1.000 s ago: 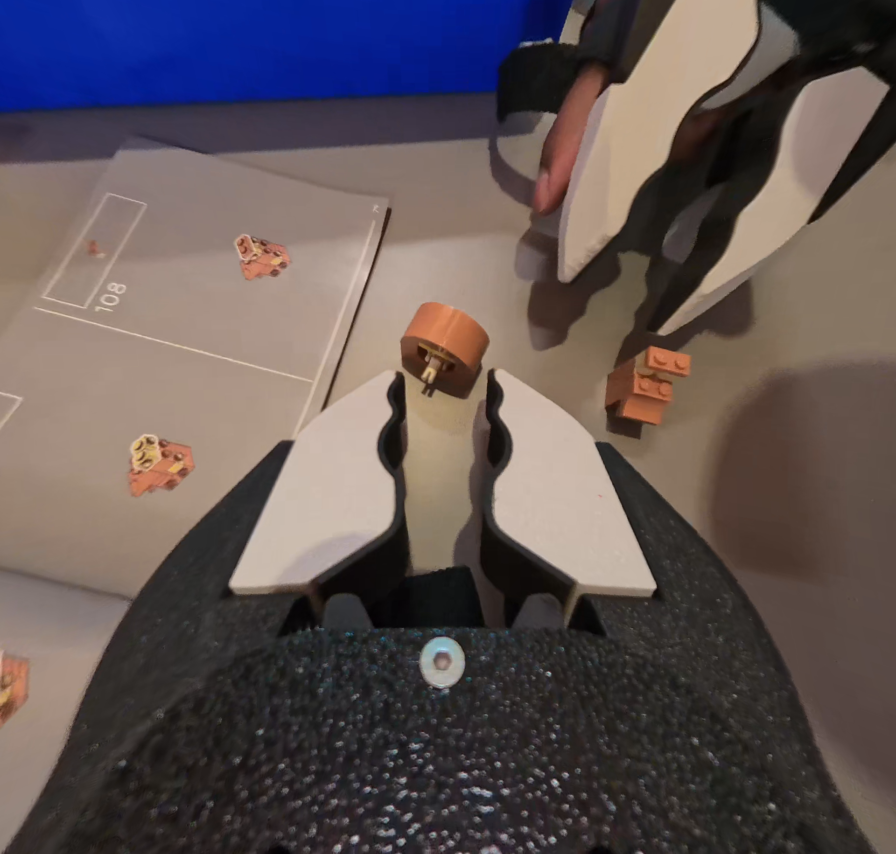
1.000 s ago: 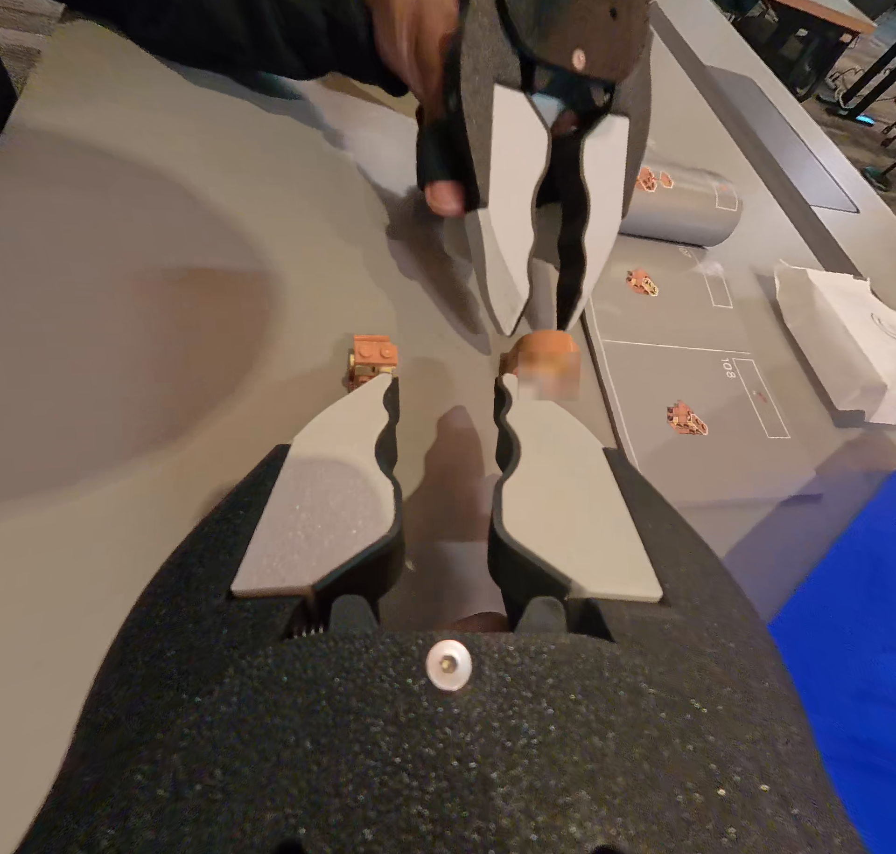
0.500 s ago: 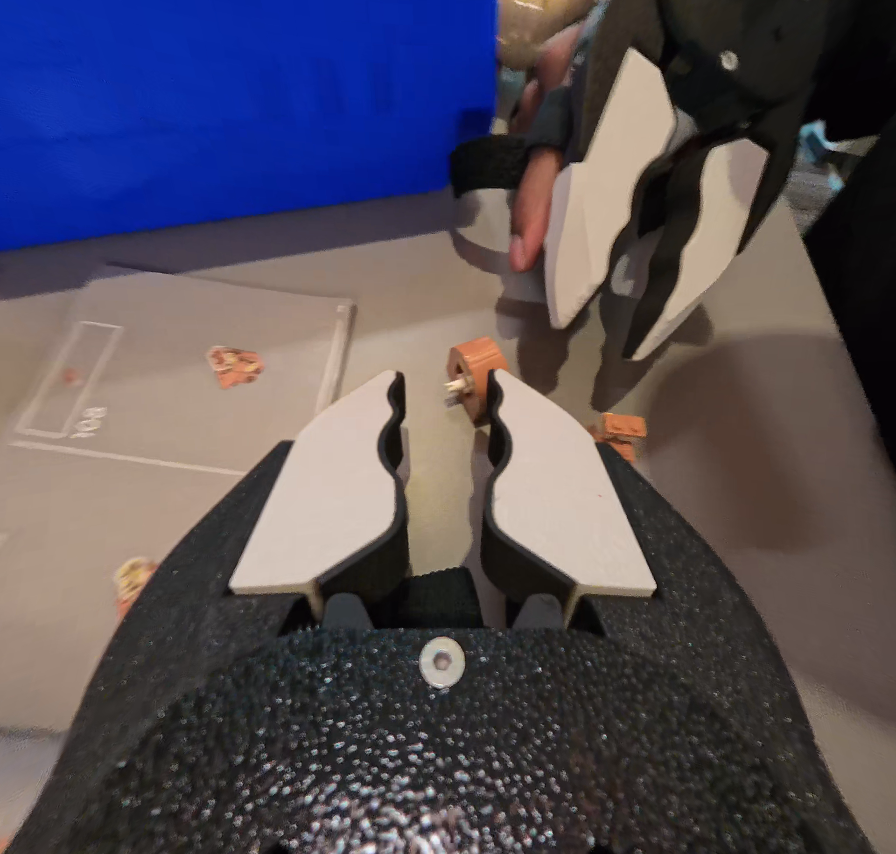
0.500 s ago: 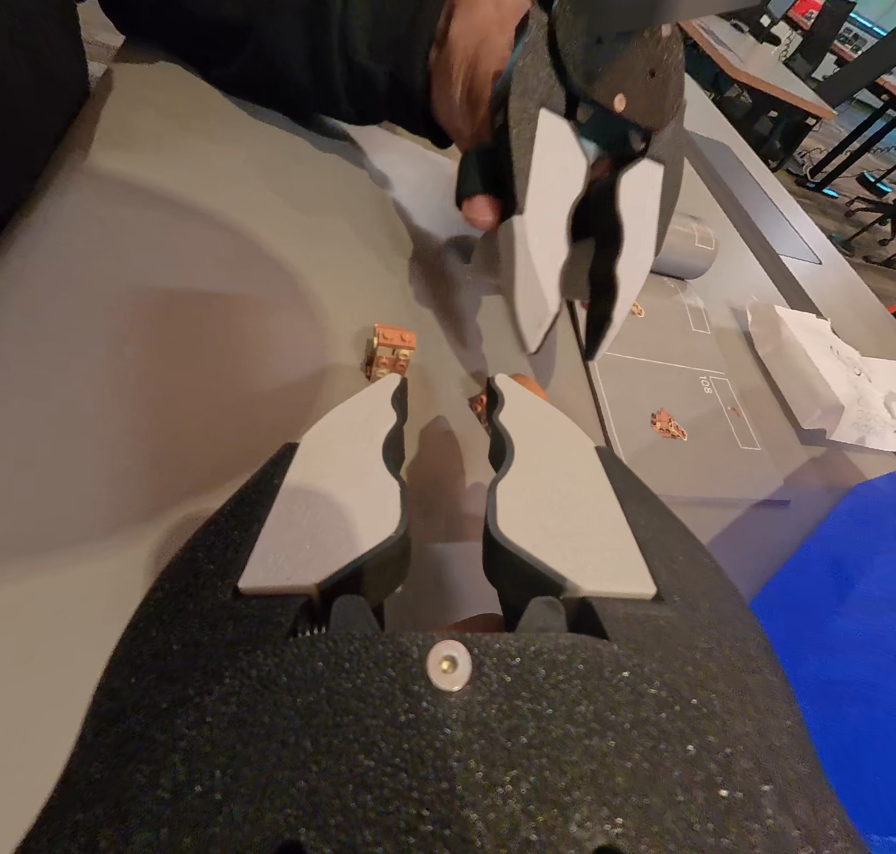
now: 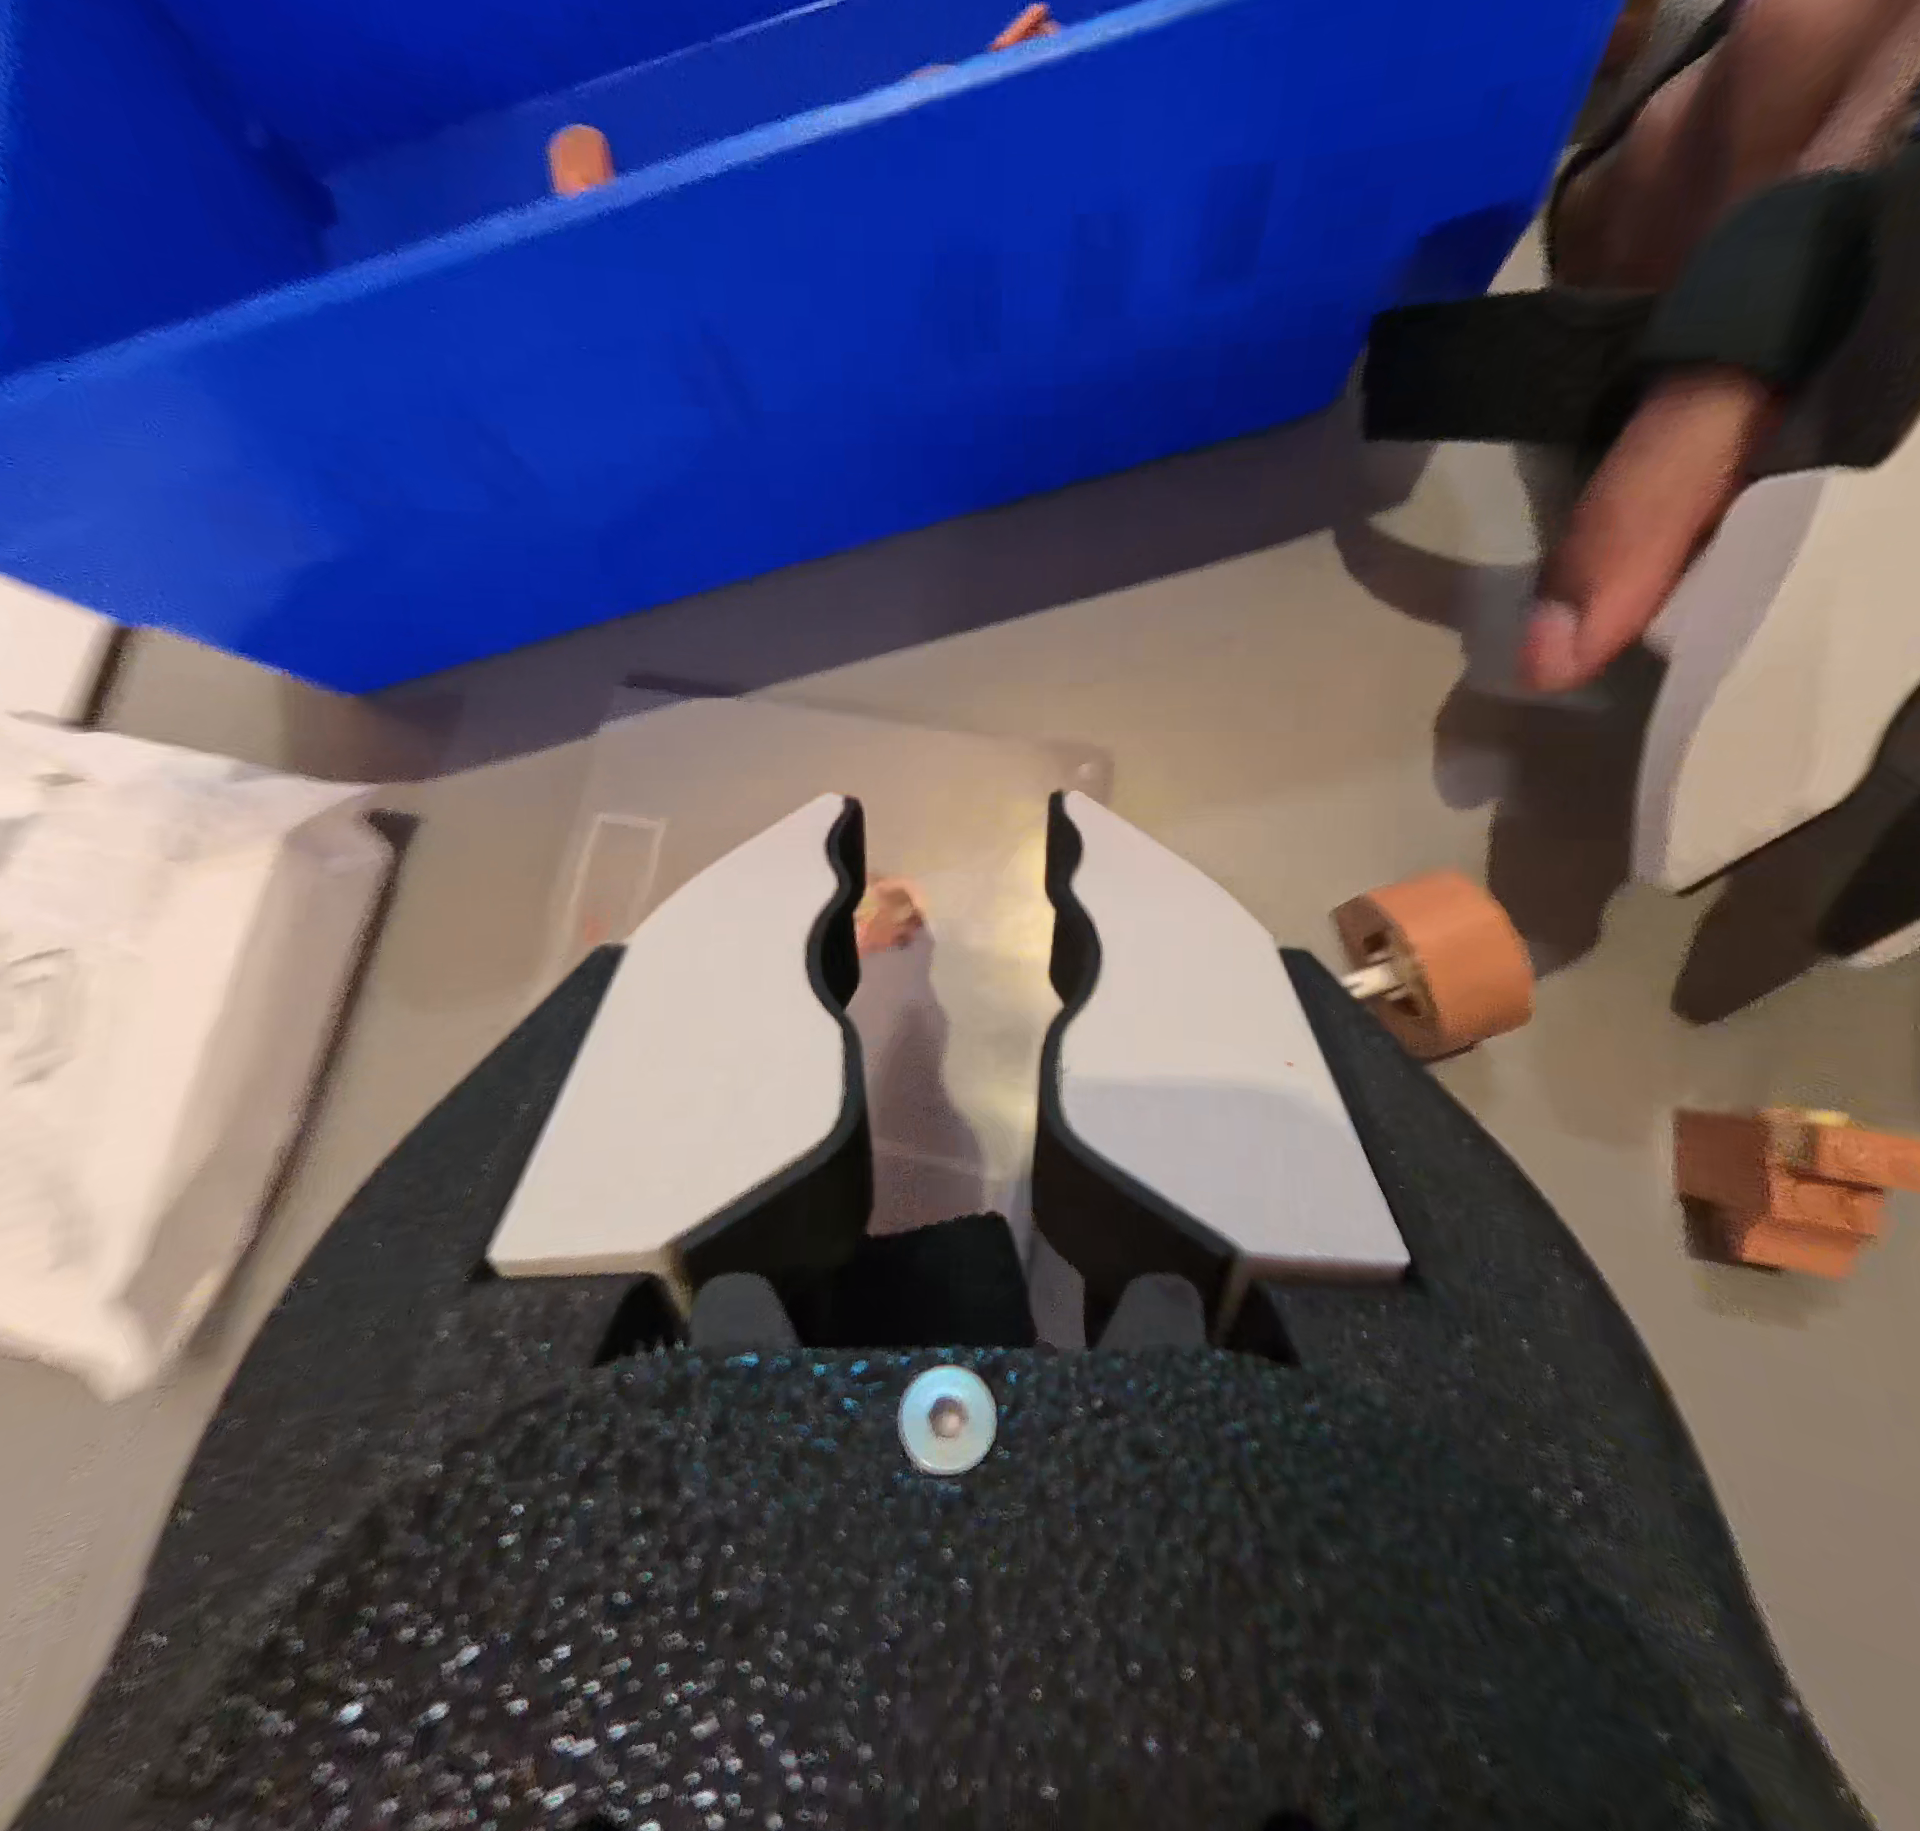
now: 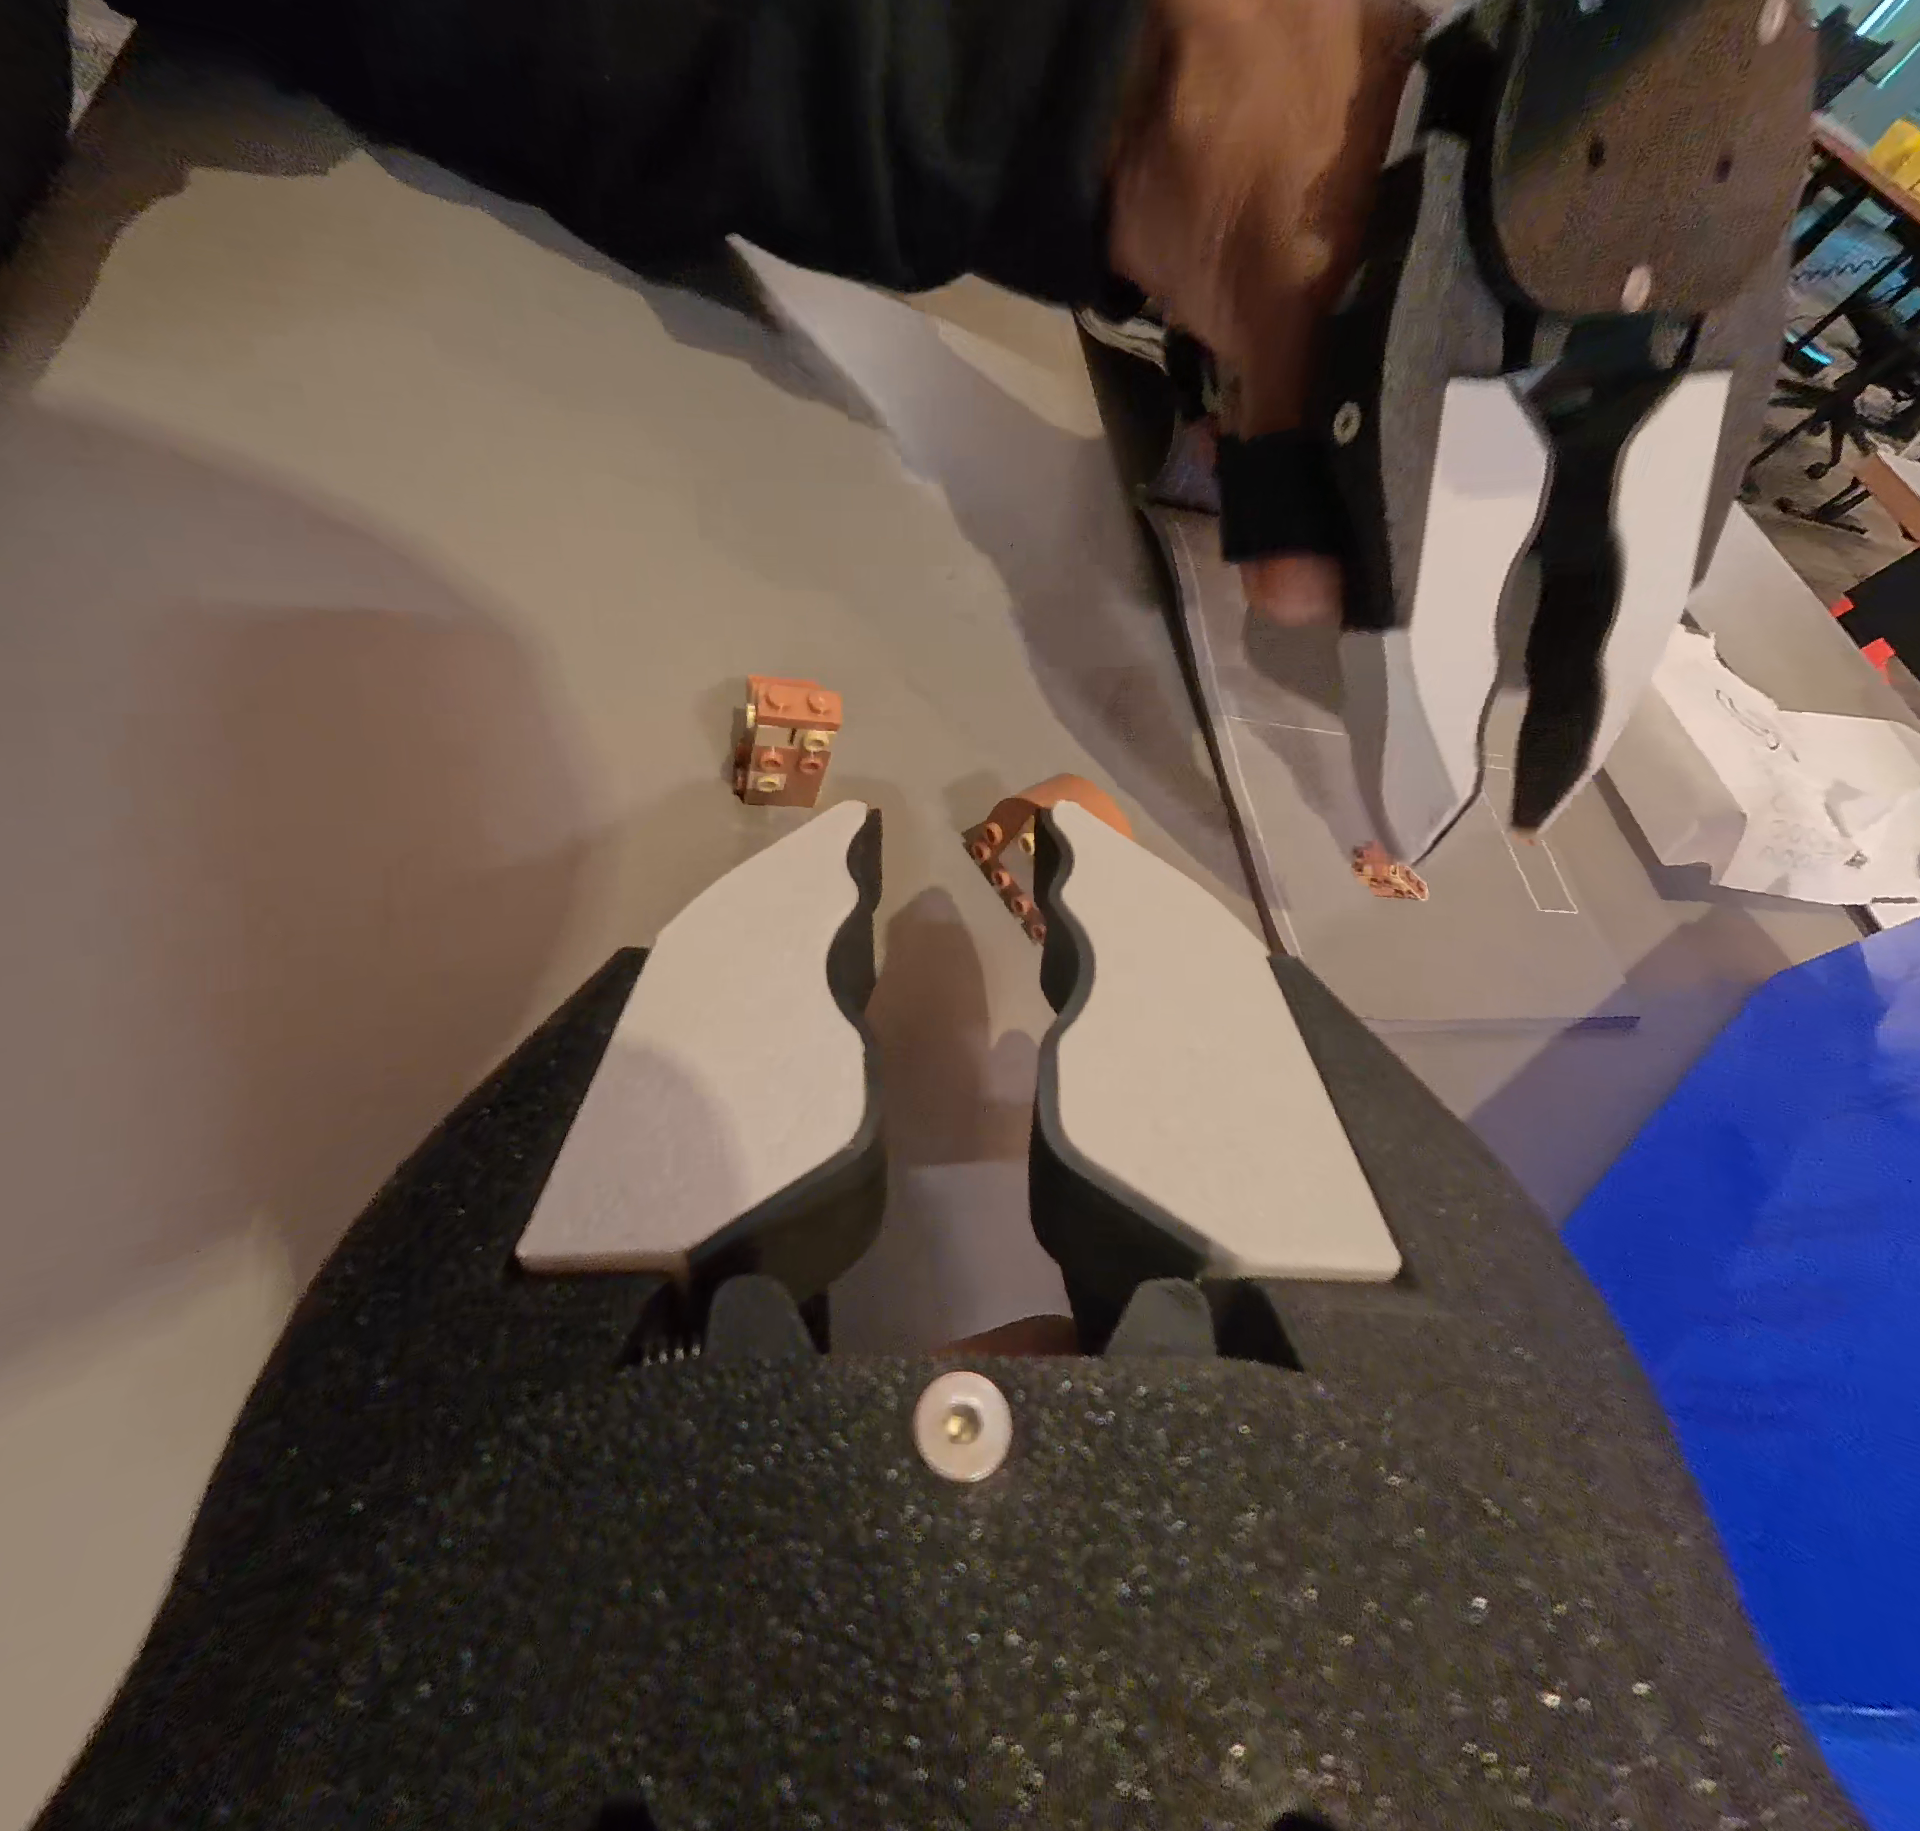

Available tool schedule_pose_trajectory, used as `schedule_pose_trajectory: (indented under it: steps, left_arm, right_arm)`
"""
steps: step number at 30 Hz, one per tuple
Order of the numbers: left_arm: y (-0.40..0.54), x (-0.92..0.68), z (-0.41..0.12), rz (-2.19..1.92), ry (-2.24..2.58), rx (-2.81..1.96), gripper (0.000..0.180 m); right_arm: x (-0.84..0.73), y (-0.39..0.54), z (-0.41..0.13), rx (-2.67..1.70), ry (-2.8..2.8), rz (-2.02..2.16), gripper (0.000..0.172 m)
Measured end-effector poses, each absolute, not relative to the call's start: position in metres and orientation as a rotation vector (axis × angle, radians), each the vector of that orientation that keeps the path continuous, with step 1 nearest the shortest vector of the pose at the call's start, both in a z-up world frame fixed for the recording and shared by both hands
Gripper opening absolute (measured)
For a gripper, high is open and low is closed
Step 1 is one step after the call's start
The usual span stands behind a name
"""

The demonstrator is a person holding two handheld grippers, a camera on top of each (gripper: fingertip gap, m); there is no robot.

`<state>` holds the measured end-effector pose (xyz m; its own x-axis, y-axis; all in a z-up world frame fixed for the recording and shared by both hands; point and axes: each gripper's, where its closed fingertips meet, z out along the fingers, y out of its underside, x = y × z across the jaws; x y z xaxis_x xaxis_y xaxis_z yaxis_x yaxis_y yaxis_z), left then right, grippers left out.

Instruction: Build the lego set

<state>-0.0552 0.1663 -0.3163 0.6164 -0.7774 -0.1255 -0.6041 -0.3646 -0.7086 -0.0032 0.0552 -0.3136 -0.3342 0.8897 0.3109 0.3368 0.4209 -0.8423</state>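
**Well, both grippers hung open over the brick parts**

From the left wrist, the left gripper (image 5: 954, 825) hovered above a grey instruction sheet (image 5: 831, 753), jaws parted, nothing between them. A brown round piece (image 5: 1439, 960) lay off to its right, a small brick block (image 5: 1777, 1199) nearer still. Behind stood the blue bin (image 5: 831, 347), divided, with a few brown parts (image 5: 577, 155) inside; details were blurred.

From the right wrist, the right gripper (image 6: 956, 825) was open too, empty, its right finger (image 6: 1164, 1033) just in front of the round piece (image 6: 1013, 867). The brick block (image 6: 790, 742) sat left of the tips. A clumsy nudge could have rolled that round piece away, I'd judge
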Motion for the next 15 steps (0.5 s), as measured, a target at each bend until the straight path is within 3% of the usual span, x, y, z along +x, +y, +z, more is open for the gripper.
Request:
schedule_pose_trajectory:
  steps: [15]
  left_arm:
    - [0.167, -0.032, -0.347, -0.271, 1.173, -2.127, 0.034]
  right_arm:
    - [-0.002, 0.051, -0.318, -1.036, -1.916, 0.867, 0.027]
